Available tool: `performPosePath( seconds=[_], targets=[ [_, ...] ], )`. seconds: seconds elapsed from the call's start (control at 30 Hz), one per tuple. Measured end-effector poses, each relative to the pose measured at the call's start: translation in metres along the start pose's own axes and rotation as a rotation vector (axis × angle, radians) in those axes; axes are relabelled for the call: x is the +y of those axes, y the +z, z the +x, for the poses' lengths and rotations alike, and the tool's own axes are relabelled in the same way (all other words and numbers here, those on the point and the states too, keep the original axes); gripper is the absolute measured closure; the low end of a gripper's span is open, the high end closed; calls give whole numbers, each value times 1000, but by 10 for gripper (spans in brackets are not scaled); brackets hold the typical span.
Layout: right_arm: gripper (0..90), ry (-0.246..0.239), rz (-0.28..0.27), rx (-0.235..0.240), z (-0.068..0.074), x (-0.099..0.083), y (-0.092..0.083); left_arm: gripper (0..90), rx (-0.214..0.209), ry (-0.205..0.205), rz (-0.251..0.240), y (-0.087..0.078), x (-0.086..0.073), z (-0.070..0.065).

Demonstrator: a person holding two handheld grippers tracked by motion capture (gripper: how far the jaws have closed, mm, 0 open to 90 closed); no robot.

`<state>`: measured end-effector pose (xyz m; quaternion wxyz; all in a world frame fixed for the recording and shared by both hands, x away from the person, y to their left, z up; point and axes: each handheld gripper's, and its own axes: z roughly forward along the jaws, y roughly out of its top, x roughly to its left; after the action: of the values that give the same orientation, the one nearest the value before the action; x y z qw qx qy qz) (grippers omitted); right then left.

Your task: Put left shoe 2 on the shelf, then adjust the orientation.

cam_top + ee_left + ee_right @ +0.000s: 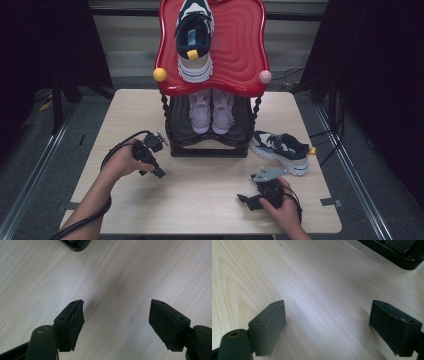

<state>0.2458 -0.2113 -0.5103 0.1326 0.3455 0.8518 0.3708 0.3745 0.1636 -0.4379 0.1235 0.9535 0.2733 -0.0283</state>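
Note:
A two-tier shoe rack stands at the table's far middle, with a red wavy top shelf and a black lower shelf. One white and navy sneaker lies on the red shelf. A pair of pale pink shoes sits on the lower shelf. A matching white and navy sneaker rests on the table right of the rack. My left gripper is open over bare wood left of the rack. My right gripper is open near the front edge, jaws pointing left, nothing between them.
The light wooden table carries everything. A yellow ball and a pink ball tip the red shelf's front corners. The rack's black base corner lies ahead of my right gripper. Cables trail from both grippers.

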Motion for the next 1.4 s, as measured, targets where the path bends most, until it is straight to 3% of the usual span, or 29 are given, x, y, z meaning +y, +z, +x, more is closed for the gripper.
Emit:
performPosePath(
  seconds=[0.1,0.27,0.47,0.6,0.8,1.03,1.07,1.4],
  targets=[
    [130,0,0,0,0,0,0,276,30,-6,-15,5,-1,-1],
    [130,-1,0,1,0,0,0,269,26,-21,-37,13,-3,-3],
    [131,-2,0,1,0,0,0,259,52,-39,-108,22,-8,-3],
    [131,-2,0,1,0,0,0,244,71,-57,-122,28,-10,-4],
    [131,0,2,4,1,-1,-1,224,109,-80,-216,37,-16,-6],
    [131,-5,1,4,2,-1,-2,216,130,-88,-266,43,-22,-6],
    [131,-5,1,4,2,-1,-2,210,132,-106,-290,45,-23,-8],
    [131,-6,1,5,2,-2,-2,150,167,-125,-400,53,-29,-13]
  ],
)
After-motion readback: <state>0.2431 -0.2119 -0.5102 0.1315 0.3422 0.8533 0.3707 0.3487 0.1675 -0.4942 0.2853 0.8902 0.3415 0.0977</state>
